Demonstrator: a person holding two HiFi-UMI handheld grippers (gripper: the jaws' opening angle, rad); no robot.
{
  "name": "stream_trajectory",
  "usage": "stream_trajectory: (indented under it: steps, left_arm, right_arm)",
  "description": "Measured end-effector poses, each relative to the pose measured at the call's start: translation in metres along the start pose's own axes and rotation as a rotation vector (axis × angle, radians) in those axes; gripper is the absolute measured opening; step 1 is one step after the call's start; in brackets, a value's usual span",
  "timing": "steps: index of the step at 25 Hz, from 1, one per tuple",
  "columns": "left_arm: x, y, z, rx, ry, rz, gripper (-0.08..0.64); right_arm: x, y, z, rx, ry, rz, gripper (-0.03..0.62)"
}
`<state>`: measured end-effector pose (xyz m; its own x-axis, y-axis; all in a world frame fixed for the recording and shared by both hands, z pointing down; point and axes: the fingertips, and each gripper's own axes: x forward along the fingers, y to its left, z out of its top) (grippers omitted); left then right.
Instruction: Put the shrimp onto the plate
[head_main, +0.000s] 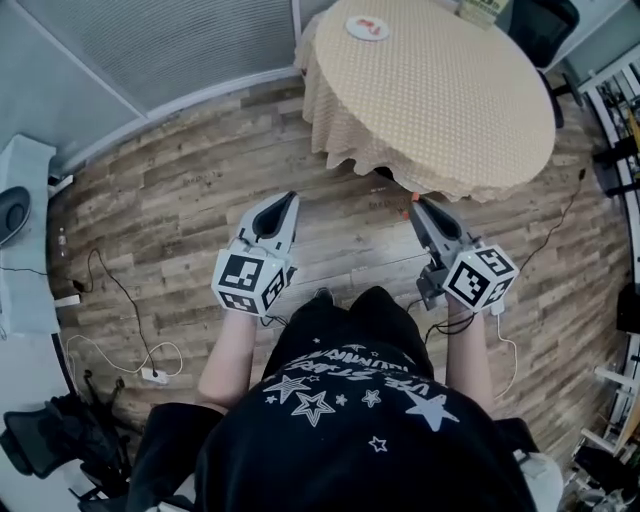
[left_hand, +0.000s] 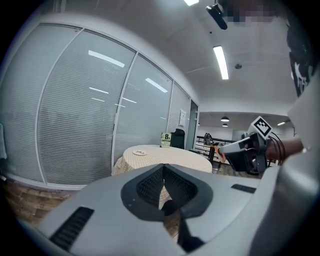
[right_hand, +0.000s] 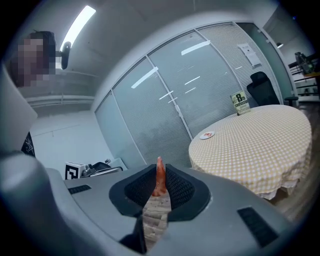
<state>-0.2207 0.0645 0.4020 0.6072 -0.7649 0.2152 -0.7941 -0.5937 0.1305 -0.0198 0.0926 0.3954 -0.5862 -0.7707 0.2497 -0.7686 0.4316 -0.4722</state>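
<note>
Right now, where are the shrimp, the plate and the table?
shrimp (right_hand: 159, 176): right gripper view, middle of its orange body.
plate (head_main: 352, 28): head view, its white left rim.
table (head_main: 450, 100): head view, bare checked cloth on top.

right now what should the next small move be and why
Probably step forward and carry the right gripper toward the table: its jaws are shut on the shrimp, but the plate sits at the table's far side, well beyond it.
</note>
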Motion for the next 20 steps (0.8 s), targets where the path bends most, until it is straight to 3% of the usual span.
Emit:
stream_trajectory:
  steps: [5, 10, 15, 20]
  left_arm:
    - [0.017, 0.003, -0.006, -0.01, 0.021, 0.0, 0.008]
    - [0.042, 0.005, 0.0, 0.037, 0.038, 0.008, 0.008]
    - [0.076, 0.021, 0.015, 0.036, 0.045, 0.041, 0.008]
    - [0.13, 0.025, 0.034, 0.053, 0.049, 0.023, 0.008]
  right_arm:
    - [-0.005, -0.024, 0.009, 0.028, -0.025, -0.034, 0.061]
    - [0.017, -0.053, 0.011, 0.06, -0.015, -0.012, 0.061]
    - [0.051, -0.085, 0.047, 0.057, -0.037, 0.021, 0.062]
    - [0.072, -0.12, 0.08, 0.053, -0.049, 0.026, 0.061]
